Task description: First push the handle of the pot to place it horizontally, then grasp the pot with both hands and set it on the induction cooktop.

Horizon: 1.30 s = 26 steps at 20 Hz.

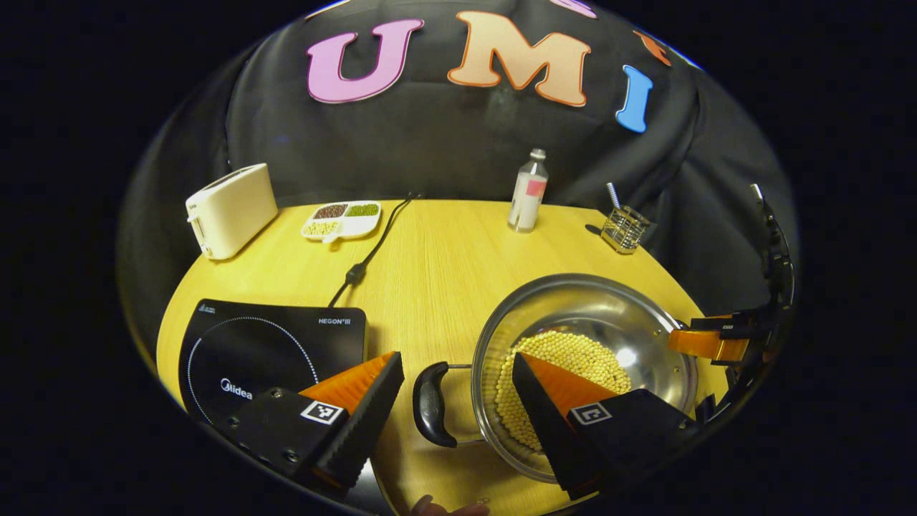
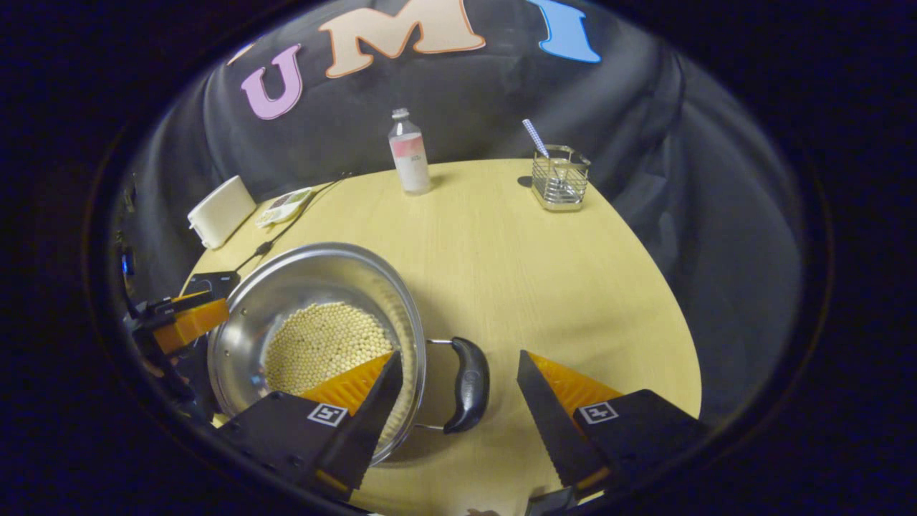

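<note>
Nearest in the left gripper view: left tool (image 1: 458,373) wide open, fingers straddling the pot's black side handle (image 1: 433,403) without touching it, one finger over the cooktop's corner, the other over the pot's rim. Gripping nothing.

Steel pot (image 1: 630,315) on the desk (image 1: 444,265) at 5 o'clock in that view, a layer of pale yellow beans (image 1: 573,355) heaped in its bottom. At 3 o'clock, across the pot, the other tool close to the far rim.

Black induction cooktop (image 1: 243,344) at 8 o'clock, flat on the desk just beside the pot, its cable (image 1: 372,251) running back toward 12. Cream toaster (image 1: 231,209) at 10 o'clock. White divided dish (image 1: 341,218) near it, three compartments: dark beans, green beans, pale beans. Clear bottle (image 1: 529,192) upright at 1 o'clock. Wire holder (image 1: 625,228) at 2 o'clock, a utensil handle sticking up from it.

In the right gripper view: right tool (image 2: 458,373) likewise wide open, holding nothing, fingers either side of the pot's second handle (image 2: 469,383), clear of it. Pot at 8 o'clock there, beans inside.
</note>
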Motion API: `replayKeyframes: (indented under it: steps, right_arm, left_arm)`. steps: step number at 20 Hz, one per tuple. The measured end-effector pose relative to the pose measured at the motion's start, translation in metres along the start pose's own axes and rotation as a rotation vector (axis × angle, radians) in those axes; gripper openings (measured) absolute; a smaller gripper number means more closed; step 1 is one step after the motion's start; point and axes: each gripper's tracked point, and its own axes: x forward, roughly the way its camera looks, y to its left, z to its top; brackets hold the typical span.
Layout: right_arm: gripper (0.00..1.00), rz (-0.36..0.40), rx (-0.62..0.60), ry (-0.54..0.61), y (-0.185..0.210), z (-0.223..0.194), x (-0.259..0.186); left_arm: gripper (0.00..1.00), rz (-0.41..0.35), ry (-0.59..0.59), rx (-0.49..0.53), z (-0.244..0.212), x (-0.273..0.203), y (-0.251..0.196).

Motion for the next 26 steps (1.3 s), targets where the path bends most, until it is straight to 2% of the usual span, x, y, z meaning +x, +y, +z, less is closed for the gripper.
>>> replayKeyframes:
  steps: [1,3,4,5,6,7,9,10,11,12,14,16,18,19,20,22,23,24,25,26]
  right_arm:
    - [0.96,-0.007,-0.009,0.006,-0.002,-0.001,0.003]
    - [0.96,-0.011,-0.038,0.014,-0.001,-0.005,0.009]
    - [1.00,-0.005,-0.046,0.017,0.001,-0.006,0.010]
    - [1.00,0.002,-0.054,0.029,0.004,-0.009,0.013]
    - [0.96,0.005,-0.057,0.041,0.006,-0.011,0.015]
    - [1.00,0.008,-0.058,0.053,0.008,-0.014,0.018]
    - [0.96,0.011,-0.059,0.069,0.011,-0.017,0.020]
    - [1.00,0.013,-0.056,0.076,0.012,-0.018,0.022]
    - [0.96,0.016,-0.051,0.084,0.013,-0.019,0.023]
    - [1.00,0.014,-0.047,0.093,0.012,-0.021,0.024]
    - [1.00,0.018,-0.029,0.102,0.012,-0.021,0.025]
    - [0.90,0.021,-0.008,0.108,0.011,-0.022,0.028]
    - [0.84,0.021,0.005,0.113,0.011,-0.021,0.029]
    - [0.89,0.019,0.006,0.114,0.011,-0.021,0.029]
    - [0.80,0.017,0.007,0.116,0.010,-0.022,0.030]
    - [0.80,0.017,0.005,0.123,0.011,-0.024,0.031]
    - [0.84,0.023,0.007,0.127,0.012,-0.023,0.030]
    - [0.75,0.019,0.018,0.126,0.011,-0.025,0.034]
    - [0.66,0.019,0.022,0.131,0.011,-0.025,0.032]
    - [0.66,0.021,0.025,0.131,0.012,-0.024,0.031]
  left_arm:
    - [1.00,0.003,0.016,-0.013,-0.005,0.004,0.002]
    - [0.99,0.003,0.045,-0.043,-0.013,0.009,0.002]
    - [1.00,0.005,0.059,-0.054,-0.016,0.011,0.003]
    - [1.00,0.005,0.066,-0.062,-0.019,0.013,0.003]
    - [1.00,0.009,0.072,-0.065,-0.020,0.014,0.004]
    - [0.98,0.012,0.087,-0.065,-0.024,0.015,0.004]
    - [0.97,0.012,0.103,-0.059,-0.028,0.017,0.003]
    - [0.97,0.017,0.104,-0.052,-0.028,0.018,0.004]
    - [1.00,0.017,0.106,-0.046,-0.029,0.018,0.003]
    - [0.94,0.017,0.106,-0.043,-0.030,0.019,0.003]
    - [0.94,0.018,0.123,-0.044,-0.034,0.019,0.002]
    - [0.93,0.024,0.122,-0.050,-0.035,0.020,0.002]
    - [0.89,0.030,0.118,-0.051,-0.034,0.021,0.003]
    - [0.82,0.031,0.122,-0.049,-0.034,0.022,0.003]
    - [0.82,0.032,0.125,-0.043,-0.035,0.021,0.005]
    - [0.78,0.033,0.123,-0.036,-0.034,0.022,0.004]
    - [0.77,0.035,0.122,-0.031,-0.033,0.023,0.004]
    - [0.80,0.034,0.121,-0.024,-0.033,0.022,0.003]
    - [0.77,0.037,0.121,-0.020,-0.034,0.023,0.004]
    - [0.75,0.037,0.124,-0.019,-0.033,0.023,0.004]
